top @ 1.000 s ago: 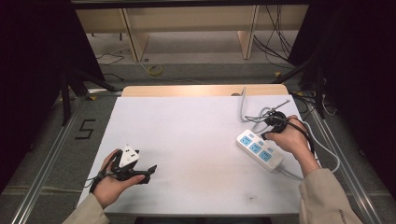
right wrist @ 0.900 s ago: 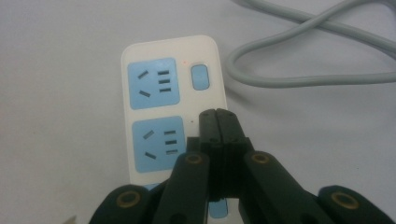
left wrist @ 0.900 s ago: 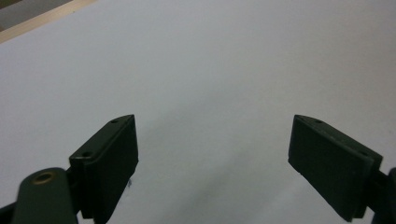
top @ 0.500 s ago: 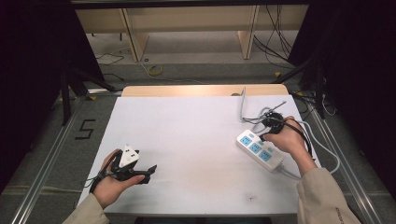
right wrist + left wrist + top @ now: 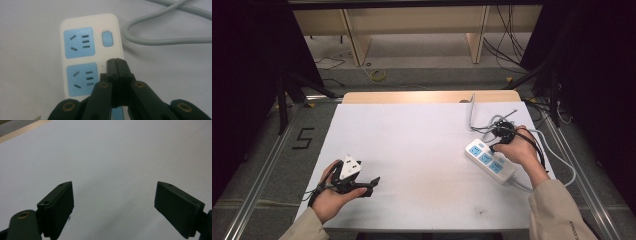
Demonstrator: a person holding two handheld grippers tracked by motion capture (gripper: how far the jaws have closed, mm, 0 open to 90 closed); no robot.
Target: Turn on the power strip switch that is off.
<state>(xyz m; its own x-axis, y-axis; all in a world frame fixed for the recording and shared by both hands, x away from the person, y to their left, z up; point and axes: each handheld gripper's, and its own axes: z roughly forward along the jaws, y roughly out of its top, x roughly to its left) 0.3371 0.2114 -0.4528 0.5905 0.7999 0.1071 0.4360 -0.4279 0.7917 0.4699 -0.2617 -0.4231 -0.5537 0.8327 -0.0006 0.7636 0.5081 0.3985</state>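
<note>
Tongs on the right [image 5: 116, 62] sit with their two black jaws pressed flat together, nothing between them, their tips hovering over or resting on the white power strip [image 5: 82, 37]; whether they actually touch its face cannot be told. In the right gripper view the closed tips cover the spot beside the second blue socket [image 5: 82, 79], where a switch would match the blue rocker switch [image 5: 107, 38] seen next to the first socket [image 5: 79, 42]. A small red light [image 5: 98, 30] glows just above that rocker. The lower end of the strip is hidden behind the tongs' linkage, with only a sliver of blue showing between the arms. A grey cord [image 5: 160, 32] loops across the white surface [image 5: 30, 30] just beside the strip and runs out of the picture at the top right. From the high view the right hand [image 5: 517, 150] holds its tongs at the far end of the strip [image 5: 490, 161], which lies slantwise near the right edge of the surface [image 5: 422, 145], with grey and black cables bunched just beyond the hand. The left tongs [image 5: 113, 202] stand with jaws wide apart over bare white surface, holding nothing; their outer edges are cut off by the frame. In the high view the left hand [image 5: 334, 192] rests at the near left corner, well apart from the strip, the tongs [image 5: 373, 182] pointing toward the middle.
</note>
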